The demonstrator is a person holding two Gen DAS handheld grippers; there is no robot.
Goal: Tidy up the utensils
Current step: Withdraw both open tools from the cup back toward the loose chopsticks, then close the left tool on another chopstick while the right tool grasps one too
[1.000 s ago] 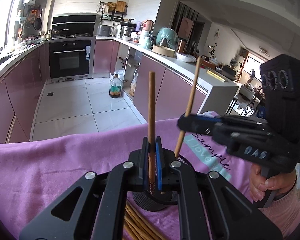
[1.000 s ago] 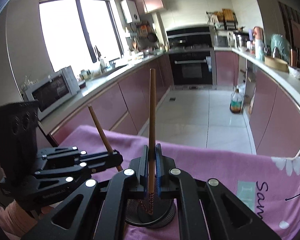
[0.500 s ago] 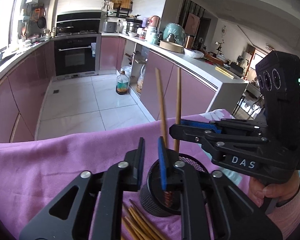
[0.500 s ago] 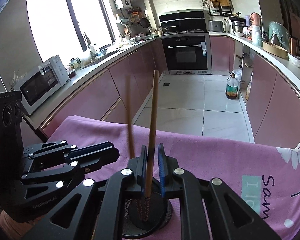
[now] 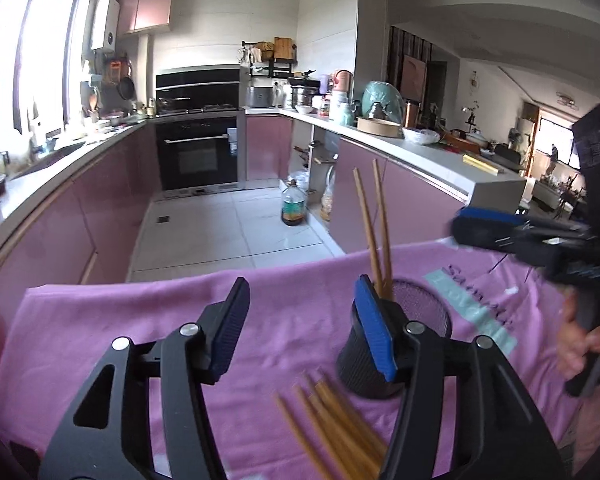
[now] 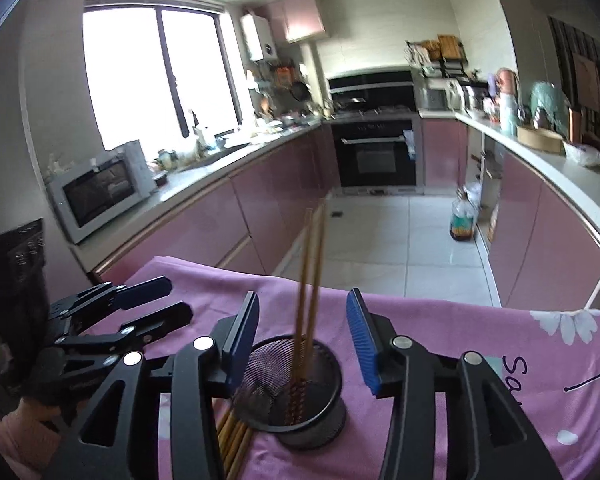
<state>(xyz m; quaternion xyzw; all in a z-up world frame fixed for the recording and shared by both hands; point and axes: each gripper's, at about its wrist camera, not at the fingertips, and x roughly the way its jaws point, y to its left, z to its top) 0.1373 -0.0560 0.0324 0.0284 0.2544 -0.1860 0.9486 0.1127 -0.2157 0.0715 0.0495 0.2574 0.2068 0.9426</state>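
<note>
A black mesh cup [image 5: 396, 344] [image 6: 300, 392] stands on the pink cloth. Two brown chopsticks [image 5: 374, 232] [image 6: 310, 292] stand upright in it. Several more chopsticks [image 5: 332, 424] [image 6: 232, 440] lie flat on the cloth beside the cup. My left gripper [image 5: 300, 328] is open and empty, just left of the cup; it also shows in the right wrist view [image 6: 156, 300]. My right gripper [image 6: 302, 340] is open and empty, its jaws either side of the cup; in the left wrist view [image 5: 496, 232] it is at the right, blurred.
The pink cloth [image 5: 100, 320] covers the table, with its far edge toward a tiled kitchen floor [image 5: 228, 224]. Pink cabinets and counters run along both sides. An oven [image 5: 200, 152] stands at the back. A bottle [image 5: 294, 210] sits on the floor.
Both grippers have opened and let go of their chopsticks, which now stand in the cup. Both grippers have drawn back, the right one away to the right.
</note>
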